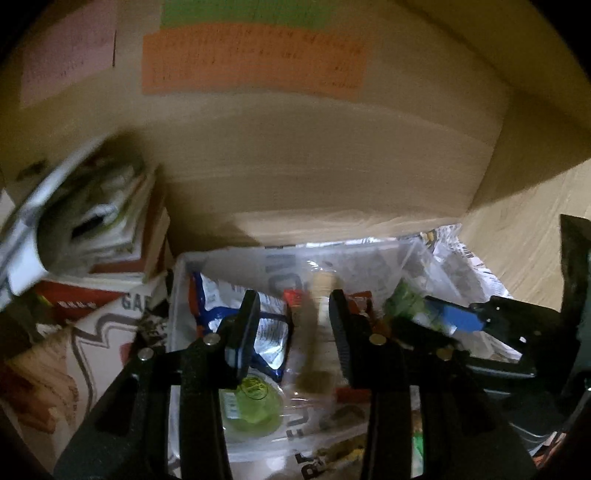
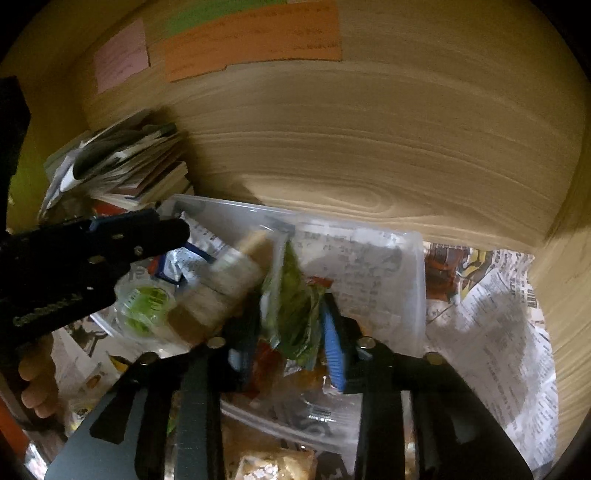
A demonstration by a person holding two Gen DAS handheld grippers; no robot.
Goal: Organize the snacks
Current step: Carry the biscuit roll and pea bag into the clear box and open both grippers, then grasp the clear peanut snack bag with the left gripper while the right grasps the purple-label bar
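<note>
Left gripper (image 1: pixel 293 325): black fingers stood wide apart over a clear bin (image 1: pixel 177 280), gripping nothing. Between them, lower down, lay a blurred beige tube pack (image 1: pixel 320 295); whether it touched either finger could not be told.

Right gripper (image 2: pixel 290 345): fingers, one with a blue pad (image 2: pixel 332 354), were set fairly narrow on either side of a green packet (image 2: pixel 295 314) that stood upright between them; blur left it unclear whether the pads pressed it.

Bin contents: blue-and-white foil pouch (image 1: pixel 240 310), print unreadable; round clear tub (image 1: pixel 253 406) with a green label, unreadable; red wrapper (image 1: pixel 295 297). Newspaper (image 2: pixel 491 332) lined the shelf under and to the right of the bin, its text too small to read.

Left of bin: a carton (image 1: pixel 110 321) marked "GA…", the rest hidden, and a stack of booklets (image 2: pixel 129 166) leaning behind it.

Back panel: wood-grain board (image 2: pixel 369 147) carrying orange (image 2: pixel 251 37), green (image 2: pixel 207 14) and pink (image 2: pixel 120 55) notes, handwriting illegible.
</note>
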